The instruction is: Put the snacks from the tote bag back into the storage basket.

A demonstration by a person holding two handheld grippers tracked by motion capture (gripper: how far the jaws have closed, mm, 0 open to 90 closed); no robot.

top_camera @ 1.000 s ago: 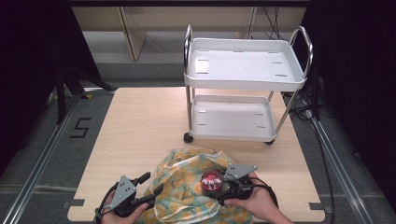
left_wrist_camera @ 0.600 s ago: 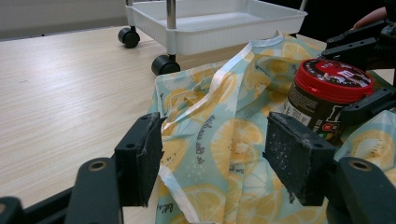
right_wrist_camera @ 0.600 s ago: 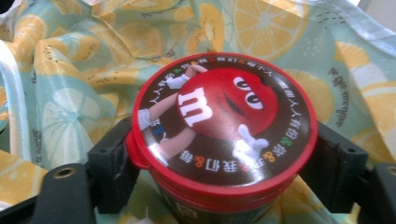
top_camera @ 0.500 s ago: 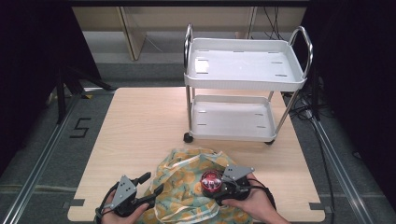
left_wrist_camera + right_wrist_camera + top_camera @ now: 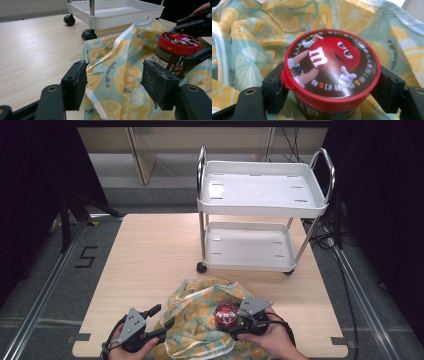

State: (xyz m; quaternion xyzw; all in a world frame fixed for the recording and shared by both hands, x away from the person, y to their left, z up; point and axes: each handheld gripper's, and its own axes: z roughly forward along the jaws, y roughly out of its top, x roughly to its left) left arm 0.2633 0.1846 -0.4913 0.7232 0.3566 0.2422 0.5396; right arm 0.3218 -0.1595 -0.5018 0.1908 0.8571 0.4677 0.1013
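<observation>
A: What takes up the most room?

B: The pale wooden worktop, and on its far half a white two-tier cart on black castors, both trays bare.

A: And nearer the person?

B: A crumpled cloth bag printed with lemon slices lies at the near edge, its white strap draped across the folds. It sits between the two hands.

A: What stands on it?

B: A dark jar with a red lid, upright on the bag's right side. The lid carries a red cartoon candy figure.

A: Who has hold of it?

B: The right tool. Its jaws have just been closing, and the jar stands between them, the pads against its sides just under the lid's rim.

A: And the other one?

B: The left tool stands open at the bag's left edge, jaws wide apart, the fabric's hem lying between them and gripped by neither.
</observation>
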